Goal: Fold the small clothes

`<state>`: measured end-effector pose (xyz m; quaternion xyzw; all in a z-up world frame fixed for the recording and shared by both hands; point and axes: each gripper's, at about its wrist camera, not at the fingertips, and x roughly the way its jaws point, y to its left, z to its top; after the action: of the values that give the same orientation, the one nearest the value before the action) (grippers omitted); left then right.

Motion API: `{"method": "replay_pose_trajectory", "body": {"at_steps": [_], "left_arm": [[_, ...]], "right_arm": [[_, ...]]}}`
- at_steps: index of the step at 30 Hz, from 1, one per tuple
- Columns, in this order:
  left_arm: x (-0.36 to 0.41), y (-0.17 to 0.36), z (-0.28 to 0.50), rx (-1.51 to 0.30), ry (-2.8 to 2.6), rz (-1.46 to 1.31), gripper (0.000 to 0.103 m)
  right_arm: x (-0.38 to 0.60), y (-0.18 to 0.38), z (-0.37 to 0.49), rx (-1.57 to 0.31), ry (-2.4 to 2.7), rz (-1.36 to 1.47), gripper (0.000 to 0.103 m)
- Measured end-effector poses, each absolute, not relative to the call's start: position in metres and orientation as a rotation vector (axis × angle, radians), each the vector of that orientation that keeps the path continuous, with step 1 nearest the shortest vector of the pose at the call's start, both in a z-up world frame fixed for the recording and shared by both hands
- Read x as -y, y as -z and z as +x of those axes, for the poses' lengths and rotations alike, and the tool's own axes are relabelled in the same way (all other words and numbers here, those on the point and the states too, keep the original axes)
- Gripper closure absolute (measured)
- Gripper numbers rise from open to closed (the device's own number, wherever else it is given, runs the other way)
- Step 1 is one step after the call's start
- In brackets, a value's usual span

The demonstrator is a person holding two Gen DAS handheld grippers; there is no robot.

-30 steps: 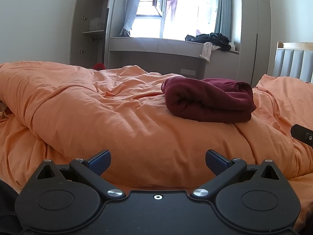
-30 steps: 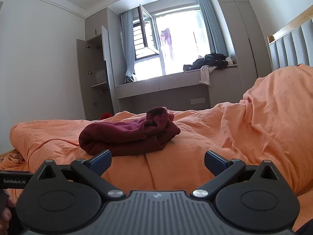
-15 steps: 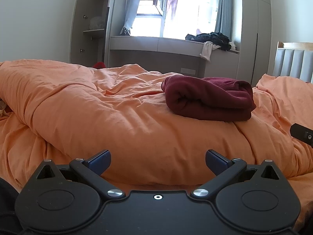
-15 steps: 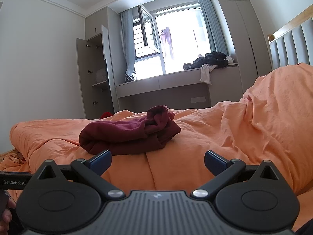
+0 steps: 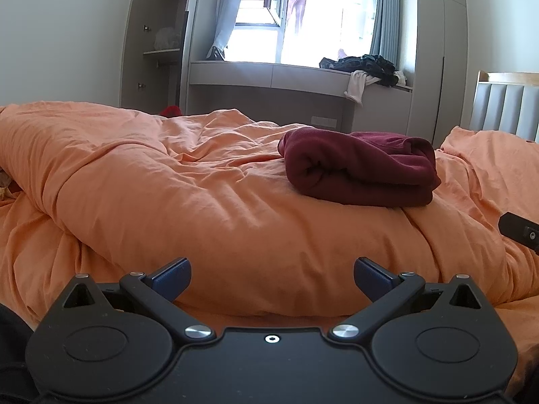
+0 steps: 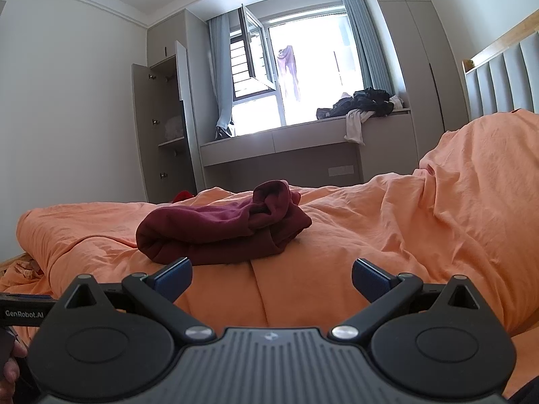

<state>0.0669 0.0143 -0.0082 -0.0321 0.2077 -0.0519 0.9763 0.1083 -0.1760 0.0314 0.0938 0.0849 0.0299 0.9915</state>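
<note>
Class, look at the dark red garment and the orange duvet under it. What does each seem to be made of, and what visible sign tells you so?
Garment: probably a thick, soft knit or fleece, matte; its folds are fat and rounded and it shows no sheen. Duvet: likely a thin woven cotton cover over padding, matte; the surface has fine sharp creases while the bulk beneath puffs up in soft mounds. The exact fibre cannot be told.

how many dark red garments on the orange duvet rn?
1. The folded dark red garment lies on top of the orange duvet, ahead of both open grippers. A red scrap shows beyond the bed's far edge; more may be hidden in the duvet's folds.
</note>
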Motion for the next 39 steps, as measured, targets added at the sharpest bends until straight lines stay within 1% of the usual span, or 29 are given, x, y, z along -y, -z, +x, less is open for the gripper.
{"method": "replay_pose_trajectory", "body": {"at_steps": [21,28,39], "left_arm": [[-0.0104,0.0096,0.0683,-0.441,0.093,-0.042,0.0],[-0.0053,0.0093,0.0681,-0.44,0.046,0.044,0.0],[-0.0062,0.01,0.0706,-0.452,0.068,0.039,0.0]], "right_arm": [[0.1753,-0.0306,0.1081,-0.175,-0.064,0.178,0.0],[0.1739,-0.0297,0.1089,-0.182,-0.067,0.175,0.0],[0.1708,-0.0285,0.1109,-0.197,-0.073,0.164,0.0]]}}
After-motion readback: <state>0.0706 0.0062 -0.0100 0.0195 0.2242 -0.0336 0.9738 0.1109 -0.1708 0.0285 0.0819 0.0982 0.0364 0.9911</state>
